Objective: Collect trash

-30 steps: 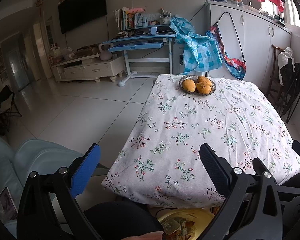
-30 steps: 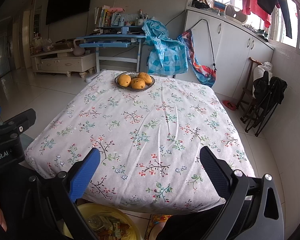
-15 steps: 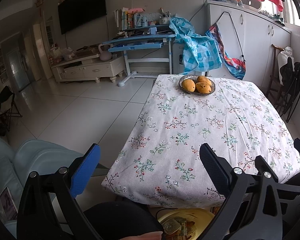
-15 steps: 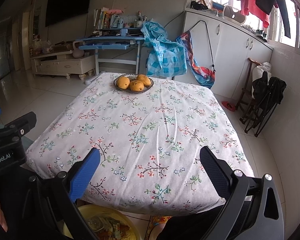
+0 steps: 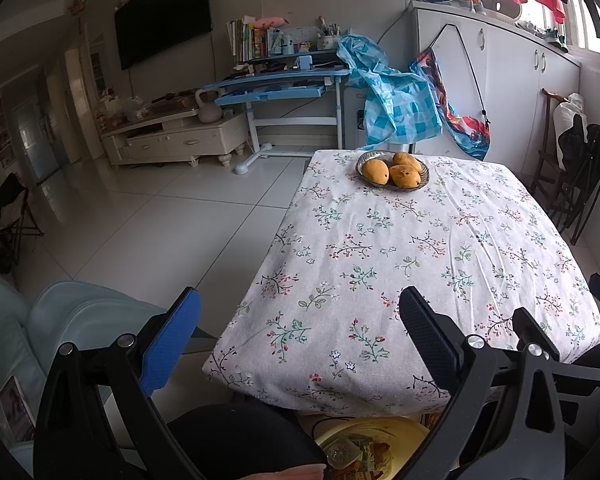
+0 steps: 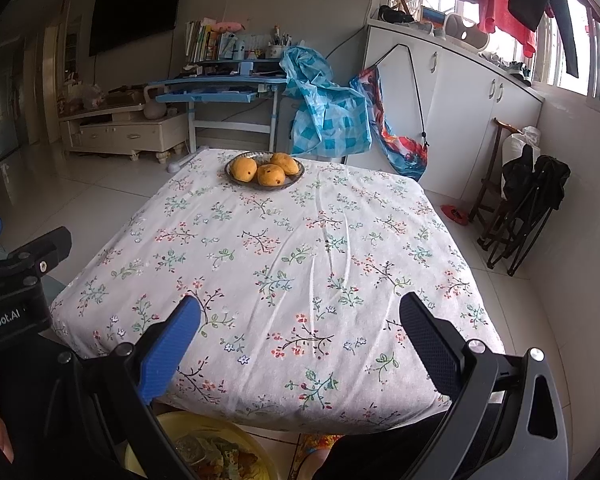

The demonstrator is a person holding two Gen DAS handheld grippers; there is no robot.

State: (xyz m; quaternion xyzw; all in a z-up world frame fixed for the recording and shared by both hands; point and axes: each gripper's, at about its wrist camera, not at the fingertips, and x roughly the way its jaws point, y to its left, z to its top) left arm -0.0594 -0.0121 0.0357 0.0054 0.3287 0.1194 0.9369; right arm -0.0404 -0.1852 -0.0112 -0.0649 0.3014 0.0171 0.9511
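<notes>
Both held low at the near edge of the table (image 6: pixel 320 240), left gripper (image 5: pixel 300 332) and right gripper (image 6: pixel 300 340), each with jaws wide apart and nothing between, probably because no litter remains on the floral cloth. Trash already down in the one yellow basin (image 5: pixel 404 432) below that edge; three mangoes (image 6: pixel 268 170) on one plate (image 6: pixel 298 174) at the far end, likely not trash.

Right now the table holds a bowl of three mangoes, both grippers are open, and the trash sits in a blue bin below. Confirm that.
Not quite: the bin is yellow, not blue, as the right wrist view shows. The bowl of mangoes and the open left gripper and right gripper are as stated.
</notes>
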